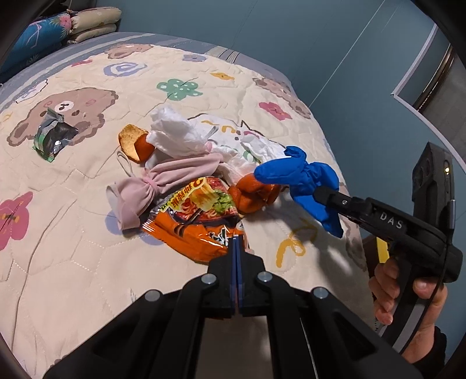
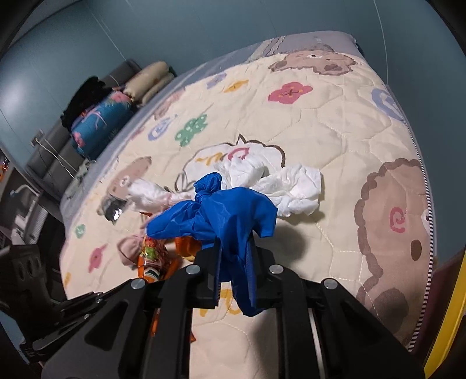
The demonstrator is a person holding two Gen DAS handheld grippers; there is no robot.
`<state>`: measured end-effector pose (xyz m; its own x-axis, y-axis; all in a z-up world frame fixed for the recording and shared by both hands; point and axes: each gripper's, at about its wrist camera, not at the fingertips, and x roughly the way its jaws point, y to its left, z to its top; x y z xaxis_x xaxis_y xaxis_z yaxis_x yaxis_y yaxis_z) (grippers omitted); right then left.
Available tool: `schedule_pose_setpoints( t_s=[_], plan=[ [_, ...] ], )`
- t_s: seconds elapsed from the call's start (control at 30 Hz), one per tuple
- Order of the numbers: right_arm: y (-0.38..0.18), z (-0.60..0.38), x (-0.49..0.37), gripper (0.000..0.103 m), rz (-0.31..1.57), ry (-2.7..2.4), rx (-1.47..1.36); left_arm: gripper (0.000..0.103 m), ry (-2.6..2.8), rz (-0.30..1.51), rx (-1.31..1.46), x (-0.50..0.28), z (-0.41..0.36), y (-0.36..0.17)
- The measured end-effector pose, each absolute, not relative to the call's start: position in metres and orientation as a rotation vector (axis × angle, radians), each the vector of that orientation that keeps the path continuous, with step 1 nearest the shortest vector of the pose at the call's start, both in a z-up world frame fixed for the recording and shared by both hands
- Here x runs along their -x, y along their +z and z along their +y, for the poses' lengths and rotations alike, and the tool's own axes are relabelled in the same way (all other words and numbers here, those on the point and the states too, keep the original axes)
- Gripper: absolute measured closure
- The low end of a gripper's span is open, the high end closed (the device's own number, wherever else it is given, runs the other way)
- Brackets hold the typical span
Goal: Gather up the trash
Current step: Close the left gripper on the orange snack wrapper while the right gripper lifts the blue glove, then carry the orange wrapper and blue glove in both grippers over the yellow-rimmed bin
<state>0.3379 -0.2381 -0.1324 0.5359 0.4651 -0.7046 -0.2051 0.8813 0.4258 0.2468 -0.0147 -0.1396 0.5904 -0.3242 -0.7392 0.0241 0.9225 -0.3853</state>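
Note:
Trash lies on a cartoon quilt (image 1: 72, 233). My left gripper (image 1: 236, 247) is shut on the near edge of an orange noodle packet (image 1: 198, 221). My right gripper (image 2: 234, 262) is shut on a knotted blue glove (image 2: 221, 212), held above the bed; it shows in the left wrist view too (image 1: 303, 175). Around lie orange peels (image 1: 253, 195), white tissues (image 1: 174, 134), a pink cloth mask (image 1: 151, 186), a chip-like peel (image 1: 129, 142) and a dark foil wrapper (image 1: 55, 137).
Folded pillows and a blanket (image 1: 58, 26) are stacked at the bed's head. Blue walls surround the bed. A dark bench with bedding (image 2: 96, 116) stands along the far side. The bed edge (image 1: 343, 163) drops off on the right.

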Motion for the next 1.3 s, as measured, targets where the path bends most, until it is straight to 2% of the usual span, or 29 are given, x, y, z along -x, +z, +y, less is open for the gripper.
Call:
schedule_pose_setpoints(
  t_s=[0.37, 0.53, 0.57, 0.6, 0.67, 0.73, 1.0, 1.07, 1.1, 1.17, 1.2, 1.3],
  plan=[
    [-0.117, -0.251, -0.320, 0.090, 0.861, 0.428, -0.338, 0.103, -0.221, 0.846, 0.326, -0.216, -0.004, -0.107],
    [-0.115, -0.256, -0.316, 0.090, 0.856, 0.430, -0.364, 0.102, -0.237, 0.865, 0.324, -0.210, 0.000, -0.103],
    [-0.115, -0.256, -0.315, 0.090, 0.853, 0.432, -0.369, 0.097, -0.239, 0.871, 0.323, -0.211, -0.001, -0.102],
    [-0.114, -0.258, -0.315, 0.090, 0.849, 0.430, -0.372, 0.083, -0.236, 0.877, 0.320, -0.212, -0.002, -0.101],
    [-0.112, -0.260, -0.314, 0.090, 0.840, 0.427, -0.375, 0.061, -0.224, 0.881, 0.317, -0.217, -0.005, -0.101],
    [-0.110, -0.265, -0.314, 0.090, 0.831, 0.424, -0.388, 0.058, -0.218, 0.895, 0.319, -0.224, -0.010, -0.102],
    [-0.102, -0.277, -0.312, 0.089, 0.795, 0.426, -0.418, 0.034, -0.092, 1.013, 0.162, -0.258, -0.042, -0.139],
    [-0.101, -0.274, -0.312, 0.090, 0.795, 0.434, -0.410, 0.037, -0.075, 1.040, 0.156, -0.263, -0.044, -0.151],
    [-0.101, -0.273, -0.312, 0.090, 0.795, 0.435, -0.403, 0.053, -0.075, 1.045, 0.172, -0.264, -0.044, -0.155],
    [-0.100, -0.271, -0.311, 0.089, 0.793, 0.441, -0.391, 0.059, -0.075, 1.039, 0.179, -0.265, -0.045, -0.159],
    [-0.100, -0.270, -0.311, 0.090, 0.792, 0.443, -0.389, 0.078, -0.074, 1.029, 0.174, -0.264, -0.045, -0.158],
    [-0.100, -0.269, -0.311, 0.090, 0.793, 0.452, -0.391, 0.079, -0.090, 1.015, 0.184, -0.262, -0.044, -0.156]
  ],
)
